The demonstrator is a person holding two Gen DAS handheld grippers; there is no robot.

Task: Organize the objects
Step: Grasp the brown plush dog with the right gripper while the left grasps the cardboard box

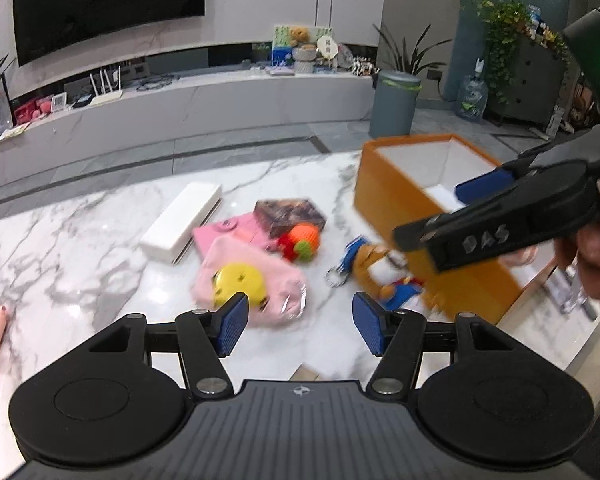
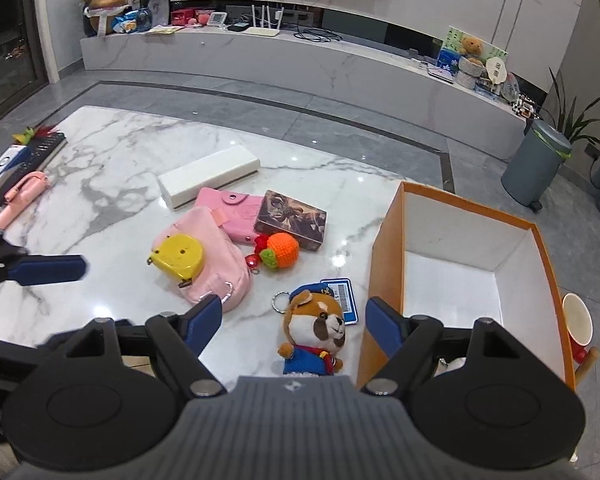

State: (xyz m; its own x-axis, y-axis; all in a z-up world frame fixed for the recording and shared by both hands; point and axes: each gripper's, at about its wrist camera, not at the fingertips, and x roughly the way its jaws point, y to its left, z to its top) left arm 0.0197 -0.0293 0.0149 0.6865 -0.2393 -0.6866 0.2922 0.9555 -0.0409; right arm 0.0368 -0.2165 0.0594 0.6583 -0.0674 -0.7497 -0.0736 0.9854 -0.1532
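Right wrist view: our right gripper (image 2: 294,320), jaws wide and empty, frames the brown plush dog keychain (image 2: 315,330); left gripper (image 1: 300,324) likewise spread, holding nothing.

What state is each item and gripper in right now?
left gripper: open, empty.
right gripper: open, empty, above the plush dog.
orange box: open-topped, nothing visible inside.
plush dog: lying face up beside the box.
yellow tape measure: resting on the pink pouch.
pink pouch: lying flat.
pink wallet: snapped shut.

Glossy marble table (image 2: 112,148), plush dog (image 2: 315,330), crocheted orange (image 2: 283,250).
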